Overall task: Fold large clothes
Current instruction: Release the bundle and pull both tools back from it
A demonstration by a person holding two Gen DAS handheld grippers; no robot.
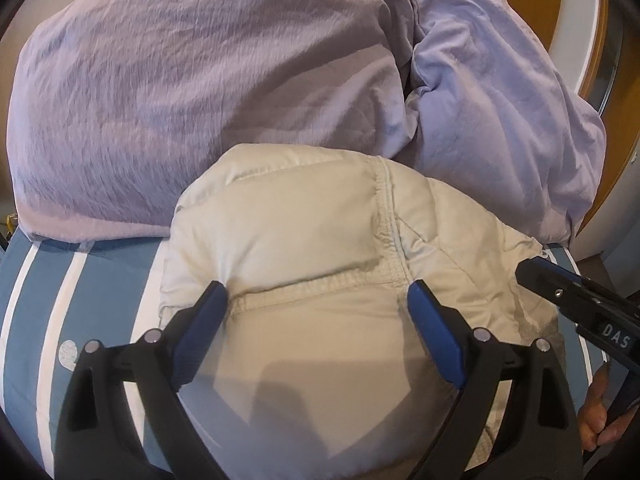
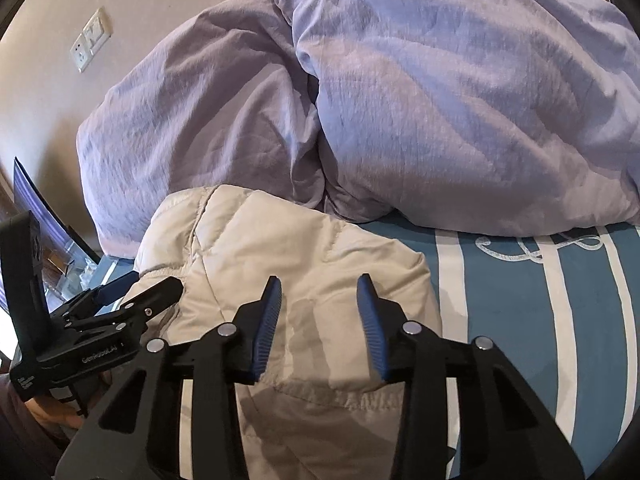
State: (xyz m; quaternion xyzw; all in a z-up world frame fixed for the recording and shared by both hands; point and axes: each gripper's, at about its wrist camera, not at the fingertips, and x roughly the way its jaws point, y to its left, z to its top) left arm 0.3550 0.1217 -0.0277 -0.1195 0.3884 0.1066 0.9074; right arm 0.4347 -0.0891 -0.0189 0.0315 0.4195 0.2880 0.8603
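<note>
- The cream puffy jacket (image 1: pixel 304 240) sits bunched into a compact bundle on the striped bed sheet (image 1: pixel 48 280), right up against the purple duvet (image 1: pixel 180 80) piled behind it.
- Left tongs (image 1: pixel 316 296) are spread wide, hanging just over the near part of the jacket with nothing in them. The stitched seam runs crosswise right between the tips.
- Right tongs (image 2: pixel 318 296) are also apart, a bit narrower, empty, over the jacket's right half near its edge.
- Key thing: the jacket lies straight ahead and under both tongs, longer front-to-back I'd guess, so either hand can reach it; the left looks more centred.
- Looks pretty much folded already, maybe one last tuck or press left.
</note>
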